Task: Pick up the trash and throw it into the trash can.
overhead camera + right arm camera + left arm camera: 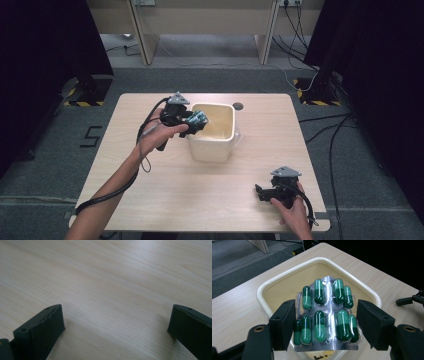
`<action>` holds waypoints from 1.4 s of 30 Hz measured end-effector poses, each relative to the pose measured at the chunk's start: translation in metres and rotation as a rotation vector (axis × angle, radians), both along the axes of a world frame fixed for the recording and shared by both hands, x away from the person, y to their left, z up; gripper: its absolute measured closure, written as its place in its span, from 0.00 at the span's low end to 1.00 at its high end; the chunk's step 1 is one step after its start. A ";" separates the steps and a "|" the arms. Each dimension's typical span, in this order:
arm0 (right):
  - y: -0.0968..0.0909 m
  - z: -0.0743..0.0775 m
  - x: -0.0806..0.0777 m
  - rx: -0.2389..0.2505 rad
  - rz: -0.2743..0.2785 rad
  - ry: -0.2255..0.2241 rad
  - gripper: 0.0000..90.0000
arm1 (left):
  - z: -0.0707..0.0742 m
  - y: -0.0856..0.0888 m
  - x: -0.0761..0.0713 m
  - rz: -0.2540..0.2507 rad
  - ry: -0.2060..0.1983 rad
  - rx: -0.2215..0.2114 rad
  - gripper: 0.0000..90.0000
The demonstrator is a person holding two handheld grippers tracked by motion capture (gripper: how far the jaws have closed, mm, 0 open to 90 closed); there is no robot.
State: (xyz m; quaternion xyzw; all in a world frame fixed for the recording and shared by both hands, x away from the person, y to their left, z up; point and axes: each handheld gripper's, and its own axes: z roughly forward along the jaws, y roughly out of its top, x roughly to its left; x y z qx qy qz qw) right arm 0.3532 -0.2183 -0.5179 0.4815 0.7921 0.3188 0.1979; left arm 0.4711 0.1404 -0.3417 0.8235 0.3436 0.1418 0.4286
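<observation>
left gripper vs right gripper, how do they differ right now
The left gripper has its jaws shut on a blister pack of green capsules; the right gripper has wide open jaws with nothing between them. The left gripper is held up over the cream tub; the right gripper sits low at the bare wooden table, away from the tub. Both have black jaws and are hand-held.

A pale wooden table (150, 200) carries a cream square tub (212, 147), with a small dark disc (238, 106) just behind it.
</observation>
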 end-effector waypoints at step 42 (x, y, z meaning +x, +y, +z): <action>0.000 0.000 0.000 -0.002 0.001 0.001 0.00 | -0.031 -0.040 0.045 0.023 0.097 0.006 0.35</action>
